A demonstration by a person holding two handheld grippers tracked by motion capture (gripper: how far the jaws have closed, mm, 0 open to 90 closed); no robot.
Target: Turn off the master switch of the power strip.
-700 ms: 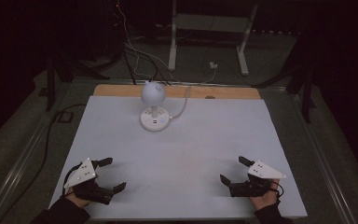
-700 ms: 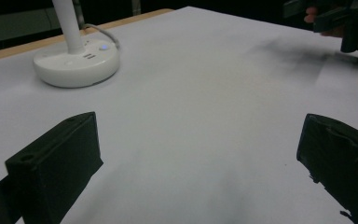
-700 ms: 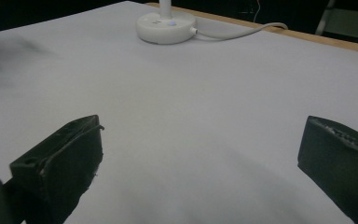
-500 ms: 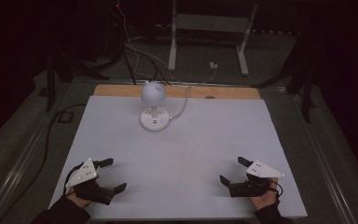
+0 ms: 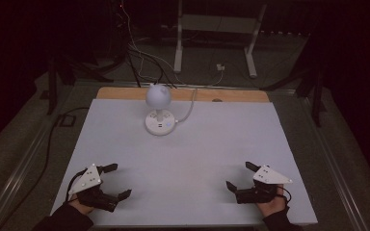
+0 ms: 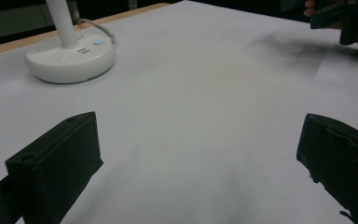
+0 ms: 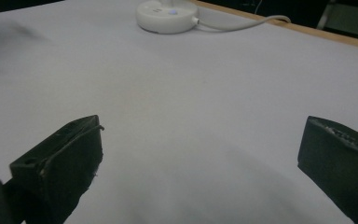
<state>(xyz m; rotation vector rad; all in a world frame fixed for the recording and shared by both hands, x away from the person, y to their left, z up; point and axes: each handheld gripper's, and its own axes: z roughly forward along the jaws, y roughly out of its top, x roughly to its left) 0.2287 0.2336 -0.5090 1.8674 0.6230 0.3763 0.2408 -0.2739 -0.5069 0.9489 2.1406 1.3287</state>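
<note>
A white desk lamp (image 5: 159,108) with a round head stands on its disc base (image 6: 70,56) at the far middle of the white table (image 5: 197,149); the base (image 7: 166,16) has a small blue light. My left gripper (image 5: 117,181) rests near the front left corner, jaws wide open with nothing between them. My right gripper (image 5: 241,176) sits near the front right corner, open and empty too. Both point toward the table's middle. From the left gripper view, the right gripper (image 6: 338,18) is at the top right edge.
The lamp's white cable (image 7: 242,22) runs off the far edge over a wooden strip (image 5: 231,95). Cables (image 5: 139,53) and a white stand (image 5: 217,29) lie on the dark floor behind the table. A metal rail (image 5: 24,159) runs along the left side.
My left gripper has shifted slightly; its jaws stay open. The right gripper and lamp have not moved.
</note>
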